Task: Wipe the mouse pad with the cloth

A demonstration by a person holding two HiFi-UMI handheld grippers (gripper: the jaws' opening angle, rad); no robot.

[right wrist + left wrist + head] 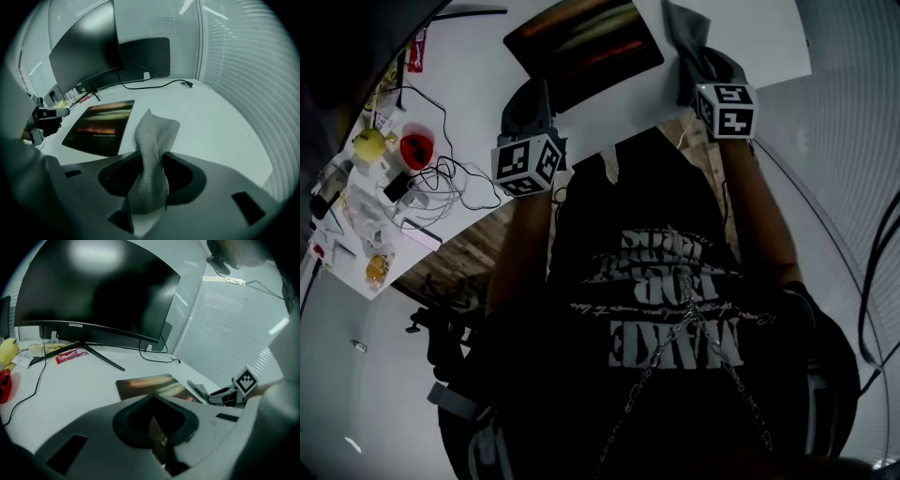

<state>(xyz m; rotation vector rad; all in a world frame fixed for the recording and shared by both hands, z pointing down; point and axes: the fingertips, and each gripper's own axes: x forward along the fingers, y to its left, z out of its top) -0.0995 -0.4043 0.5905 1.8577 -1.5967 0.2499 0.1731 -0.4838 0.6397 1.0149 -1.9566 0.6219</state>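
The mouse pad [581, 42] lies flat on the white desk [750, 37] at the top centre of the head view, dark with orange streaks across it. The left tongs [534, 98] sit at its lower-left corner. In the left gripper view these tongs [152, 420] are clenched, with a thin brown strip of the mouse pad [150, 385] caught between them and the rest of the pad spreading away over the desk [70, 385].

The right tongs [698, 66] are just right of the pad in the head view, with the grey cloth [682, 23] sticking out past them toward the top edge. In the right gripper view the tongs [150, 180] grasp the cloth [152, 154], which stands up from them in a twisted fold. Its tip is above the bare desk [211, 122], just right of the mouse pad [101, 124] and not touching it.

A curved monitor [93, 287] fills the upper left of the left gripper view, with a red packet [70, 355] by its stand. Tangled cables [450, 178], a yellow toy [368, 143] and a red object [415, 150] crowd the left of the head view. Window blinds [243, 70] fill the right side of the right gripper view.
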